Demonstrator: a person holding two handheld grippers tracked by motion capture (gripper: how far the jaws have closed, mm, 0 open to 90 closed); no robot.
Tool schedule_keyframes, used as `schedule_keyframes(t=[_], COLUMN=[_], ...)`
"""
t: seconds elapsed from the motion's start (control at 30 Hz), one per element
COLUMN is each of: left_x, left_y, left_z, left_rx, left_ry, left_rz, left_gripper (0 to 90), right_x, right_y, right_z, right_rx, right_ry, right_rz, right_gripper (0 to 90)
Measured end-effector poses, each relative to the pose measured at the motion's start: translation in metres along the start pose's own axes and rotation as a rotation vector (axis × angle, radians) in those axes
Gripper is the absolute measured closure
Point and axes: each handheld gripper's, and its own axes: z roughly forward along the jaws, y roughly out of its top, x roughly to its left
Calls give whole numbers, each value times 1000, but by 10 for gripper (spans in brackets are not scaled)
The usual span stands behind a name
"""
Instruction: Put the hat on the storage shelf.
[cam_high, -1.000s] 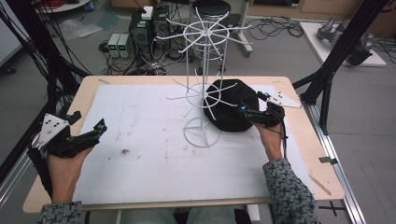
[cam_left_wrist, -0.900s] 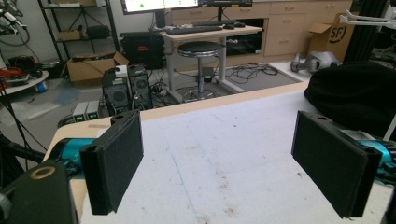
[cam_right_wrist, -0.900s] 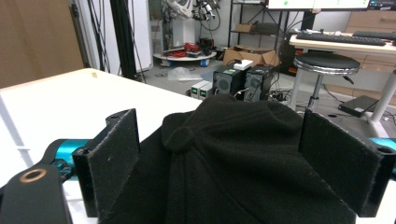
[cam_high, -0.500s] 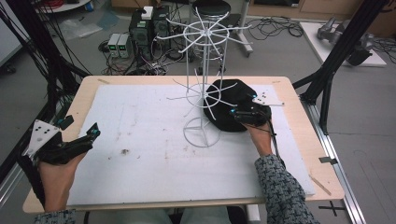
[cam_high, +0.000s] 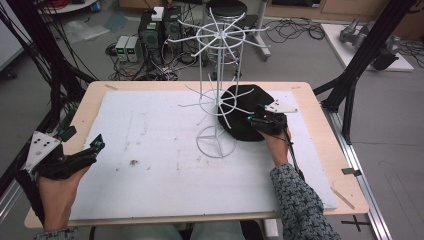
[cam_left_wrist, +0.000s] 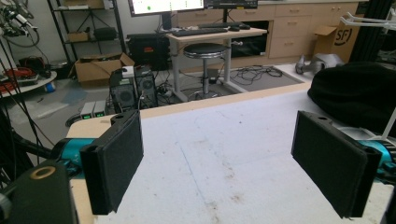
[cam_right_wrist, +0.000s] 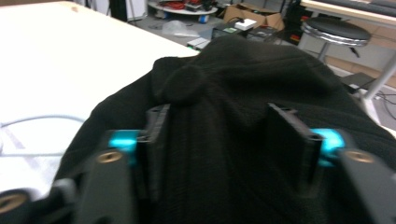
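A black knit hat (cam_high: 250, 97) lies on the white mat just right of a white wire rack (cam_high: 220, 65). My right gripper (cam_high: 254, 120) has come down on the hat's near edge. Its jaws have just been closing, and in the right gripper view the hat (cam_right_wrist: 243, 60) is bunched between the two pads, which press into the fabric (cam_right_wrist: 217, 109). My left gripper (cam_high: 82, 140) rests at the table's left edge, far from the hat. In the left gripper view its pads stand wide apart with nothing between them (cam_left_wrist: 219, 163), and the hat (cam_left_wrist: 355, 93) shows far off at the right.
The rack's round base (cam_high: 216, 142) stands mid-table, and its thin arms reach out over the hat and mat. The white mat (cam_high: 150, 125) covers most of the wooden table (cam_high: 320, 150). Black frame struts rise at the left and right edges. Computers, cables and a stool sit on the floor beyond.
My right gripper came down and a little leftward onto the hat, and its jaws narrowed around the fabric. The left hand stayed about where it was.
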Motion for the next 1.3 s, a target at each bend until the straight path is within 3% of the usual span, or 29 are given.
schedule_keyframes(t=[0.03, 0.13, 0.2, 0.3, 0.53, 0.73, 1.3], left_x=[0, 0, 0, 1, 0, -1, -2], left_y=[0, 0, 1, 1, 4, 5, 12], left_z=[0, 0, 0, 0, 1, 3, 16], left_rx=[1, 0, 1, -5, -10, -17, -44], left_ry=[0, -2, 1, 2, 0, -5, -35], left_rz=[3, 1, 3, -2, -1, -2, -20], left_gripper=[172, 172, 172, 172, 172, 172, 172], right_x=[1, 2, 1, -4, -8, -20, -50], right_y=[0, 1, 2, 5, 12, 14, 23], right_z=[0, 0, -2, -9, -24, -44, -100], right_rx=[12, 18, 5, -43, -91, -148, -288], right_ry=[16, 29, 38, 55, -2, -51, -166], right_rz=[-10, -29, -16, 47, 53, 116, 198], right_gripper=[575, 646, 697, 749, 781, 790, 795])
